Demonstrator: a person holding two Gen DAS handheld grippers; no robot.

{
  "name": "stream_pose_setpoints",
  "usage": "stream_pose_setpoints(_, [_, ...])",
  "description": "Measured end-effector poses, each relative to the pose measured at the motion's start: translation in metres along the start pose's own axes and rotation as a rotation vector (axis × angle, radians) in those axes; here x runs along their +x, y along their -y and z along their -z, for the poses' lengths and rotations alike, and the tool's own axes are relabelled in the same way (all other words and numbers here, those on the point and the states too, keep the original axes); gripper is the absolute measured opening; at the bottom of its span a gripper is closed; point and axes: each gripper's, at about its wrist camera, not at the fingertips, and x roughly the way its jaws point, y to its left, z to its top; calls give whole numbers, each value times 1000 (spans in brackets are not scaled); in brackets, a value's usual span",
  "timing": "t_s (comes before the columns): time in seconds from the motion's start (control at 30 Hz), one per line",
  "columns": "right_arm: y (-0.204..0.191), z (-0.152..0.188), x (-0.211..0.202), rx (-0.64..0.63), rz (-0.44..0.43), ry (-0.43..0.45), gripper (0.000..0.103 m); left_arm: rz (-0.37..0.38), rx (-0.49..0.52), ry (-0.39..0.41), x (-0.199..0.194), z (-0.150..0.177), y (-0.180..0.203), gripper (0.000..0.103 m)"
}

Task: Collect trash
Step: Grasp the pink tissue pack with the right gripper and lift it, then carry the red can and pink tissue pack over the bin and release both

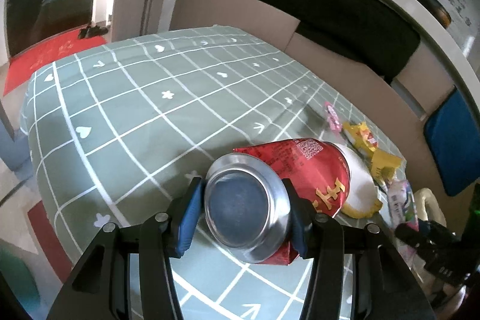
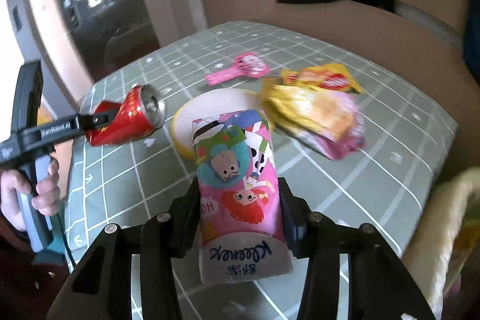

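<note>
My left gripper (image 1: 243, 200) is shut on a crushed red drink can (image 1: 303, 170), held above the green checked tablecloth (image 1: 135, 98); the can also shows in the right wrist view (image 2: 129, 119), at the left. My right gripper (image 2: 240, 200) is shut on a pink Kleenex tissue pack (image 2: 240, 191), held above the table. On the cloth lie a white and yellow paper cup (image 2: 216, 101), yellow snack wrappers (image 2: 312, 107) and a pink wrapper (image 2: 240, 68). The yellow wrappers (image 1: 372, 152) also show in the left wrist view.
A cardboard box (image 1: 345, 56) with a dark opening stands behind the table. A blue chair seat (image 1: 453, 143) is at the right. A red mat (image 1: 51, 56) lies on the floor at the far left. A cream chair back (image 2: 444, 230) stands by the table's right edge.
</note>
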Motion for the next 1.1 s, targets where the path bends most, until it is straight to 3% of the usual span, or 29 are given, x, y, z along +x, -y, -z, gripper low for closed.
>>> stream_pose_setpoints(0.7, [60, 12, -86, 177, 114, 199, 44, 106, 251, 108, -30, -14, 115, 52])
stream_pose_setpoints(1.1, [72, 19, -113, 206, 137, 255, 44, 128, 299, 127, -43, -8, 138, 52])
